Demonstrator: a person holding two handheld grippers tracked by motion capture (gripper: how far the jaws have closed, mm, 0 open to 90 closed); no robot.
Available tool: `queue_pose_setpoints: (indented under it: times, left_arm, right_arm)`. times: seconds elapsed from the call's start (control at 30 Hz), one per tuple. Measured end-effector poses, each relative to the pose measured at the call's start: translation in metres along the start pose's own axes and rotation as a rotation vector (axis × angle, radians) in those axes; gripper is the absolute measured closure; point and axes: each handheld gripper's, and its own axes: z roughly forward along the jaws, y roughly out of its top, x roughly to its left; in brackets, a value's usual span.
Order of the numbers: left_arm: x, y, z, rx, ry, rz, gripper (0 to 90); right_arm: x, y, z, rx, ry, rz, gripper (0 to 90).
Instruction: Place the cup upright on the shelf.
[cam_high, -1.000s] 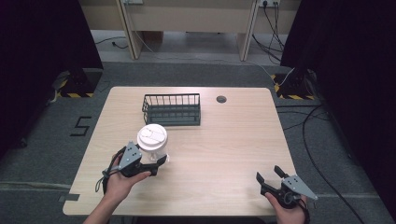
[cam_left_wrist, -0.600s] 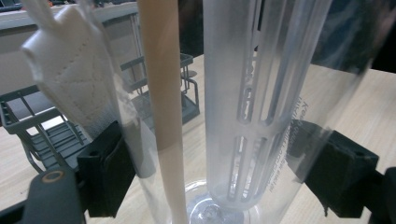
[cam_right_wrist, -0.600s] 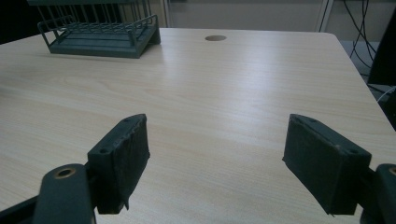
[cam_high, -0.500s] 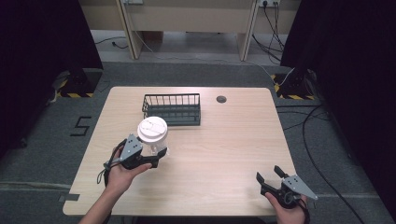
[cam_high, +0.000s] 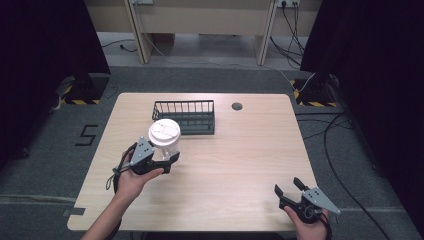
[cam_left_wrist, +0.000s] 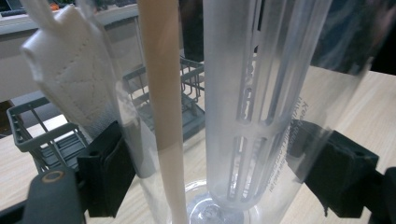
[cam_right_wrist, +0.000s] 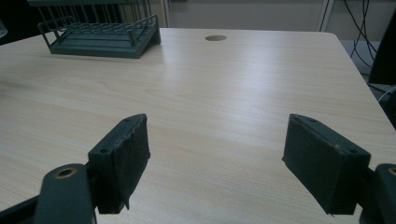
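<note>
A clear plastic cup (cam_high: 165, 137) with a white lid is held upright above the left part of the table (cam_high: 240, 160), just in front of a dark wire basket (cam_high: 184, 103). My left gripper (cam_high: 167, 152) is shut on the cup, one black jaw on each side of its wall. In the left gripper view, the cup (cam_left_wrist: 243, 93) holds a beige wrapped straw (cam_left_wrist: 163, 93), a white folded napkin (cam_left_wrist: 70, 74) and a frosted slotted piece (cam_left_wrist: 252, 130). My right gripper (cam_high: 287, 186) is open over the table's near right edge, and nothing lies between its jaws (cam_right_wrist: 224, 158).
The wire basket (cam_right_wrist: 100, 28) stands at the back middle of the table, its long side facing me. A round cable hole (cam_high: 237, 106) sits to its right. Dark curtains and floor cables surround the table.
My left gripper has carried the cup forward, away from the near edge and closer to the basket. The right gripper has stayed where it was.
</note>
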Motion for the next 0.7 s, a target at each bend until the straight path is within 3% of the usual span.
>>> queue_pose_setpoints:
  times: [0.7]
  left_arm:
    - [0.012,0.019,0.018,-0.011,0.016,0.012,17.9]
  right_arm:
    - [-0.001,0.000,0.000,-0.001,0.001,0.002,23.2]
